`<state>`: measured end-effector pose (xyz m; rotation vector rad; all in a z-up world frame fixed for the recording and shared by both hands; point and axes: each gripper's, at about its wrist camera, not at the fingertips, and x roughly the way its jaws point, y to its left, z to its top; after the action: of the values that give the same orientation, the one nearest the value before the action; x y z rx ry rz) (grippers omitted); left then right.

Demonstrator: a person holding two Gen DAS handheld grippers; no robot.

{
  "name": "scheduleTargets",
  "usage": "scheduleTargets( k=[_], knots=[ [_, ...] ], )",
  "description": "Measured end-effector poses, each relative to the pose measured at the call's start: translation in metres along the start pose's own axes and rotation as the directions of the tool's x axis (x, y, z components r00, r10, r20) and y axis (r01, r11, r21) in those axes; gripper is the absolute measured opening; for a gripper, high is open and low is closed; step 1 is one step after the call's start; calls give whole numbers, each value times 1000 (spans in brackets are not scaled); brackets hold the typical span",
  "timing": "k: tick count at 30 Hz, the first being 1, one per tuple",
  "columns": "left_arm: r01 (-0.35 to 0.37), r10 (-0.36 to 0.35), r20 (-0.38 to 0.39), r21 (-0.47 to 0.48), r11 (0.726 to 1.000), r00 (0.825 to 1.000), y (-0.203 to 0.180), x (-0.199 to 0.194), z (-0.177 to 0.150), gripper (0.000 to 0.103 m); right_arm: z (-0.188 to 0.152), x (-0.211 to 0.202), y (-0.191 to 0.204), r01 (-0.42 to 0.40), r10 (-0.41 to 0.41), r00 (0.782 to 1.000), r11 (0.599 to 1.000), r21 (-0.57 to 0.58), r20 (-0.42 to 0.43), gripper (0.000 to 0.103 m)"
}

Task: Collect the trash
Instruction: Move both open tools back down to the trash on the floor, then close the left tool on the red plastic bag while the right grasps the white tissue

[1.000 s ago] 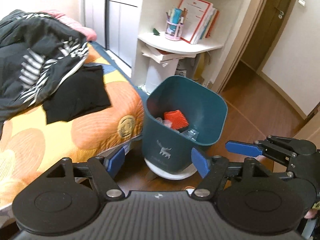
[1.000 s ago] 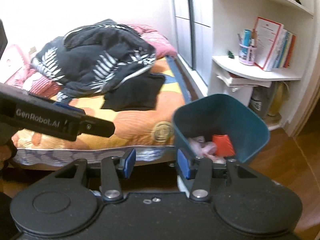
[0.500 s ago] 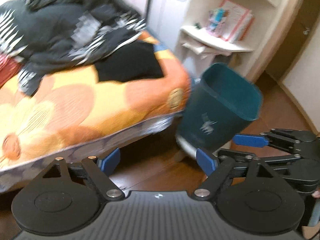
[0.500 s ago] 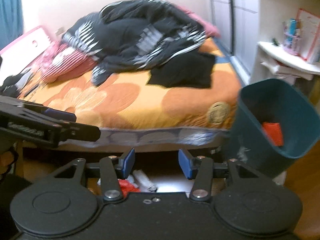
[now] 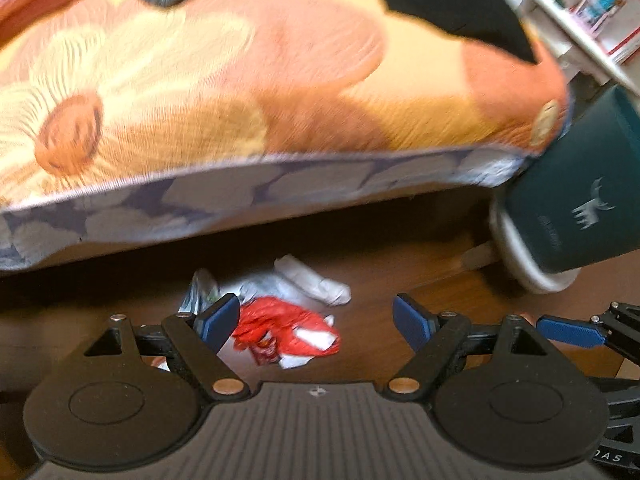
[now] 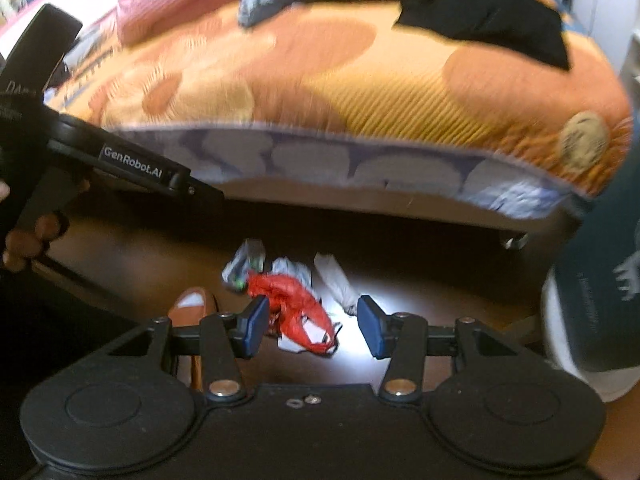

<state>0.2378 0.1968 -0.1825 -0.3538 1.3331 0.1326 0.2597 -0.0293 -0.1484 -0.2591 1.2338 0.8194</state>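
A heap of trash lies on the dark wooden floor at the bed's edge: a crumpled red plastic bag point(image 5: 286, 330) point(image 6: 298, 302), white tissue or wrappers point(image 5: 312, 282) point(image 6: 334, 276) and a silvery wrapper point(image 5: 200, 290) point(image 6: 242, 262). My left gripper point(image 5: 316, 322) hangs open above it, the red bag showing between its blue pads, untouched. My right gripper point(image 6: 312, 326) is open too, over the same bag. The dark green trash bin point(image 5: 580, 196) point(image 6: 600, 296) stands to the right on a white base.
The bed with its orange flowered cover point(image 5: 240, 80) point(image 6: 360, 88) overhangs the floor just behind the trash; dark clothes lie on it. A brown shoe point(image 6: 192, 306) sits left of the heap. A hand point(image 6: 28, 240) holds the left gripper's handle. White shelves point(image 5: 592, 20) stand far right.
Both grippers have swung down and left from the bin toward the floor by the bed. The trash heap has come into view, and the bin has slid to the right edge.
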Motion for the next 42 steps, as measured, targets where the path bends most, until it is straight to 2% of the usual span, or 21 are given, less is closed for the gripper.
scheduleTargets(
  k=[5,11,17,23,28,31,35,40,42],
  knots=[
    [-19,25,-75,77,997,997,12,49,1,84,2,55,-11,1,-3,996,1000,-16,-87,49],
    [-49,81,-152,201,978,985,18,108,3,84,5,119,-29,8,-12,986,1000,-22,-166,49],
    [-29,90,-258,230,973,962,37,175,1,84,4,182,-47,7,-9,972,1000,-7,-236,49],
    [2,86,-341,250,968,936,60,235,-15,84,3,245,-59,-3,-6,954,1000,-30,-301,48],
    [-5,101,-372,251,968,923,81,271,-31,84,2,287,-63,-9,-8,940,999,-47,-340,48],
    [-10,118,-360,289,957,926,87,286,-39,84,-1,310,-63,-10,-14,931,998,-64,-364,48],
    [-3,112,-369,285,959,923,96,304,-49,84,-5,336,-61,-11,-21,921,997,-80,-389,48],
    [6,100,-360,280,960,927,100,318,-57,83,-8,357,-61,-13,-28,910,995,-96,-413,48],
    [20,86,-368,276,961,926,99,323,-59,75,-9,365,-61,-11,-32,905,995,-99,-425,47]
  ],
)
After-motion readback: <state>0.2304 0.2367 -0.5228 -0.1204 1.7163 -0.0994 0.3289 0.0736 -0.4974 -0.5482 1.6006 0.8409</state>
